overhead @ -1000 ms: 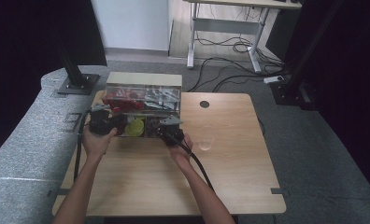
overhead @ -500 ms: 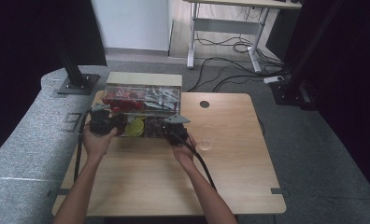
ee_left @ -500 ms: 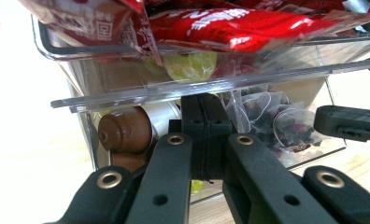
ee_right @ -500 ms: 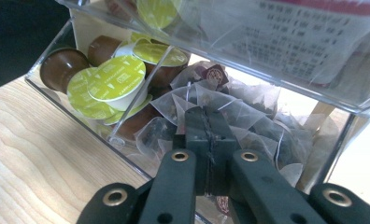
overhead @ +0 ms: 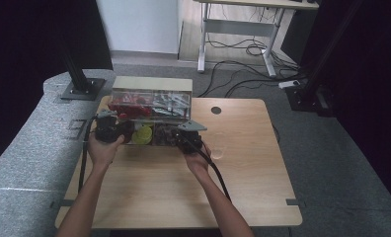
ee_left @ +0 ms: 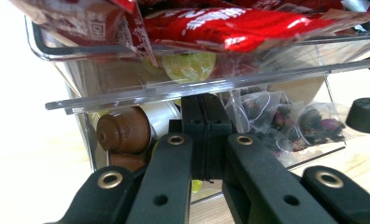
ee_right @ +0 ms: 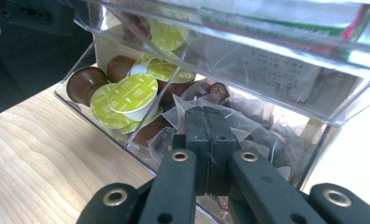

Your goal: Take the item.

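A clear two-tier organiser (overhead: 151,116) is seen at the far left part of the wooden counter (overhead: 183,197). Its lower drawer (ee_right: 127,140) is pulled out towards the person. The left tool (ee_left: 205,116) is held at the drawer's left end, its jaws pressed together with nothing between them. The right tool (ee_right: 206,135) is held at the drawer's right part, its jaws likewise closed on nothing. Brown and green-lidded coffee capsules (ee_right: 127,95) are held in one compartment, tea bags (ee_left: 286,126) in the next. Red packets (ee_left: 230,23) are piled in the upper tier.
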Demonstrator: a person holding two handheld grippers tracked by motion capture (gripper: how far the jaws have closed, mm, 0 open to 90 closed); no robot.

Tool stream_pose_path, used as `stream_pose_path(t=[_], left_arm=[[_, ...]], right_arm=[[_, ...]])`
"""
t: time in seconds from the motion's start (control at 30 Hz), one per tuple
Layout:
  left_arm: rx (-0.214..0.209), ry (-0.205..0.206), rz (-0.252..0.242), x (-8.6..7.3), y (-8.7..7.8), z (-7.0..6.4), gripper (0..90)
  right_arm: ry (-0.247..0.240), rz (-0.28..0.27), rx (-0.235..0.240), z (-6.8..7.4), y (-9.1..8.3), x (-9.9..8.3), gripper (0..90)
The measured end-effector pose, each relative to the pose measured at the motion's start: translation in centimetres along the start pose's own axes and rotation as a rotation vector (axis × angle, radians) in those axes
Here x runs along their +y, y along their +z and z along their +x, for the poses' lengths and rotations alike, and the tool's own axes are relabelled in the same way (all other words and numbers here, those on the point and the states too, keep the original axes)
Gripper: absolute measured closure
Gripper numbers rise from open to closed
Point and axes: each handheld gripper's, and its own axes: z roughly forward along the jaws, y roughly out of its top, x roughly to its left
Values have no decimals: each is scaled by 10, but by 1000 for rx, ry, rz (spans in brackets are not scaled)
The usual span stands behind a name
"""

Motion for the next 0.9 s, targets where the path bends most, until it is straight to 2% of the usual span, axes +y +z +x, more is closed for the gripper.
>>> stream_pose_path(t=[0.2, 0.9], left_arm=[[0, 2, 3, 0, 0, 0, 900], [2, 2, 6, 0, 2, -1, 900]], right_arm=[[15, -20, 3, -4, -9, 1, 887], [9, -56, -7, -13, -35, 6, 887]])
